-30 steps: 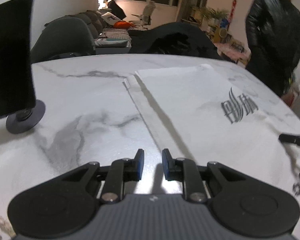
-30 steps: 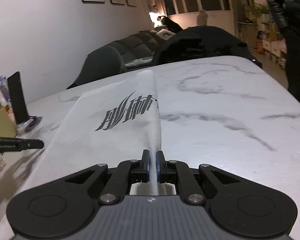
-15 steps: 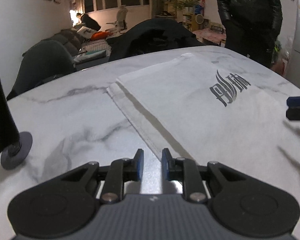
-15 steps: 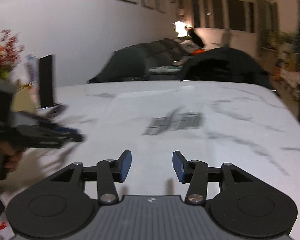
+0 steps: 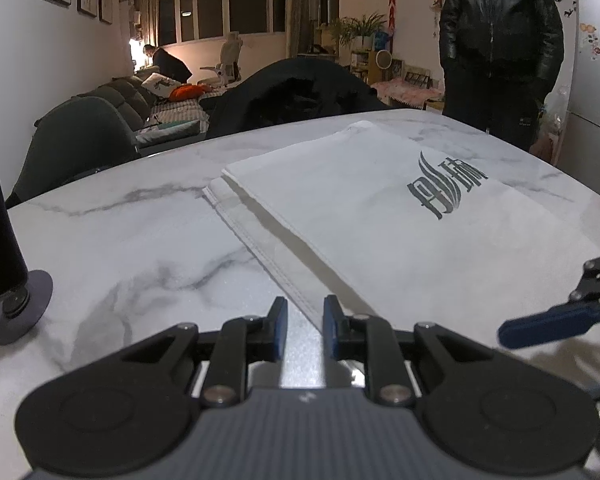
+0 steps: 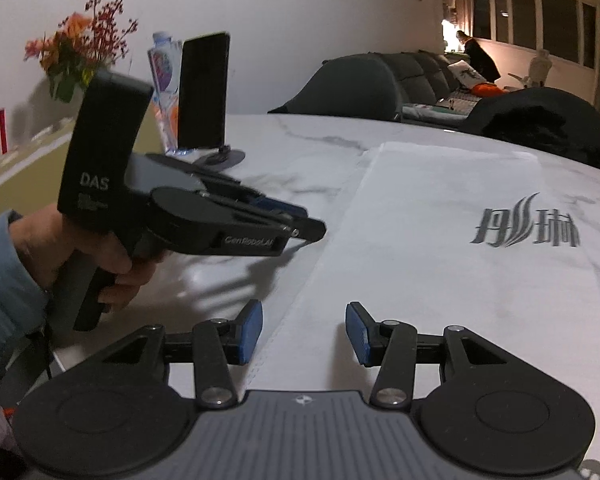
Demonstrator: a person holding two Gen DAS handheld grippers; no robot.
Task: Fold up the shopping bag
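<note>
A white shopping bag with a dark logo lies flat on the marble table, one long side folded over so a narrower strip shows along its left. My left gripper hovers low at the near end of that strip, open by a narrow gap with nothing clamped. The right gripper stands wide open just above the bag's near left edge, holding nothing. In the right wrist view a hand holds the left gripper at the left of the bag. One blue fingertip of the right gripper shows at the right of the left wrist view.
A black phone on a round stand and a water bottle stand at the table's left, with flowers behind. A person in a black jacket stands past the far edge. Chairs and a dark coat line the far side.
The right gripper let go of the raised bag fold, opened wide and swung left; the bag now lies flat. The left gripper turned rightward, its gap unchanged.
</note>
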